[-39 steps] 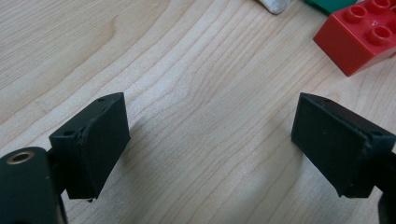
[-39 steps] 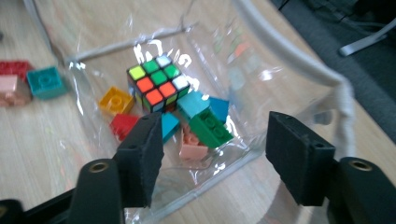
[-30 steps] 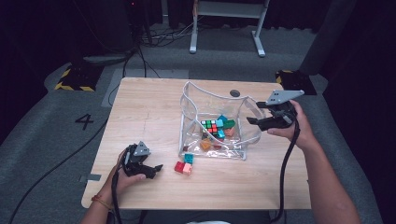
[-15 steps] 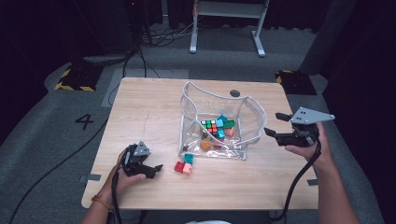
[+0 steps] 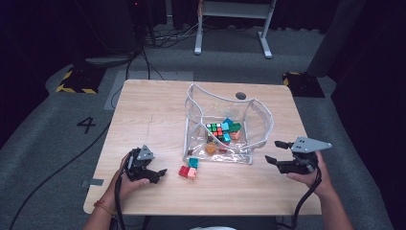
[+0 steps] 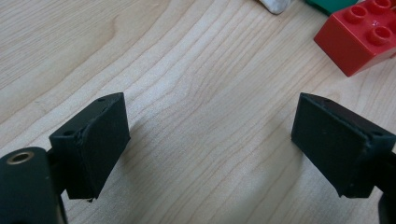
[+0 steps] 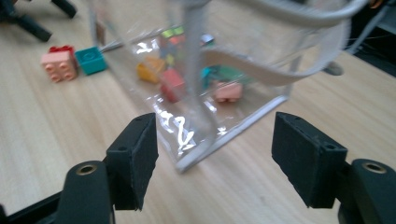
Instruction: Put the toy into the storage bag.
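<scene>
While your left tongs point(image 5: 160, 173) rest low over the tabletop point(image 5: 153, 120) near its front left corner, their jaws stand wide apart with bare wood between them and nothing held. In the left gripper view, a red brick point(image 6: 362, 39) lies just beyond the right jaw, apart from it, with the edge of a green piece point(image 6: 329, 4) past that.

Your right tongs point(image 5: 277, 152) sit at the front right of the tabletop, also spread wide and empty. Their jaws point toward the clear plastic bag point(image 5: 227, 125), and in the right gripper view the bag's near bottom corner point(image 7: 187, 161) lies between and ahead of the two jaws, touching neither as far as you can see there.

That bag stands open in the middle of the tabletop, its white-trimmed rim point(image 5: 215, 98) raised and sagging. Inside lie a multicoloured puzzle cube point(image 5: 218, 130), teal and green bricks point(image 5: 231, 125), a pink brick point(image 5: 234, 135) and an orange piece point(image 5: 211, 147), all clustered on the bag's floor.

Outside, just in front of the bag's front left corner, a teal brick point(image 5: 193, 162) and a red and pink brick pair point(image 5: 186, 172) sit side by side, between the bag and your left tongs. A small dark round spot point(image 5: 241, 96) marks the tabletop behind the bag.
</scene>
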A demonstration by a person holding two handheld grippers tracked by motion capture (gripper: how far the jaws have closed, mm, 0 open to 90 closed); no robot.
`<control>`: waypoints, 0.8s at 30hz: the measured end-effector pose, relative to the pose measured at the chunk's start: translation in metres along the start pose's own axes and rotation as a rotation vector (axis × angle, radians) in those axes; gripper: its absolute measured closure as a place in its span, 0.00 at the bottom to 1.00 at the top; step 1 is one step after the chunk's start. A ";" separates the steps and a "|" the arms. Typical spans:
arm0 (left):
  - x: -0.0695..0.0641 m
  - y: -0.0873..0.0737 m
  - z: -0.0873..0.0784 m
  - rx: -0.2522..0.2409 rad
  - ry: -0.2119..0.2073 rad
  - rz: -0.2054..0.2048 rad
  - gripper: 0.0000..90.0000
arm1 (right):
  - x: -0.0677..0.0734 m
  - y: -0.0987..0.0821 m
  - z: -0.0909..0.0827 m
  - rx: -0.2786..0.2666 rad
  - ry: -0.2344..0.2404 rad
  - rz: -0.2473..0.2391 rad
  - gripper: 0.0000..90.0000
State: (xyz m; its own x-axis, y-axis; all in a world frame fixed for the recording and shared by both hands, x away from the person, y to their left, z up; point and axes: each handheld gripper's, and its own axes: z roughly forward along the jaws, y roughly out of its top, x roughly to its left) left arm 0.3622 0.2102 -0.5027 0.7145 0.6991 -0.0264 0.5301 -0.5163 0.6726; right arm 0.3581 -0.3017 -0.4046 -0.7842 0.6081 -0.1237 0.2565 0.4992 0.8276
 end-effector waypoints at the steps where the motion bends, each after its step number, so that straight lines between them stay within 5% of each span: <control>1: 0.000 0.000 0.000 0.000 0.000 0.000 0.13 | 0.005 -0.003 0.003 0.007 -0.004 -0.013 0.36; 9: 0.000 0.000 0.000 0.000 0.000 0.001 0.13 | 0.038 -0.021 0.026 -0.027 0.129 -0.005 0.39; 17: 0.000 0.000 0.000 -0.002 0.001 0.001 0.13 | 0.077 -0.021 0.073 0.040 0.239 -0.041 0.40; 24: 0.000 0.000 0.000 0.000 0.000 0.000 0.13 | 0.107 0.000 0.118 0.069 0.318 -0.163 0.39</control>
State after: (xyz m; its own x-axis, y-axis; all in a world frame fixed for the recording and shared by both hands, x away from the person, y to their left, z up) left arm 0.3621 0.2103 -0.5027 0.7147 0.6989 -0.0261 0.5296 -0.5164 0.6730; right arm 0.3409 -0.1635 -0.4823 -0.9516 0.3003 -0.0658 0.1428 0.6212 0.7705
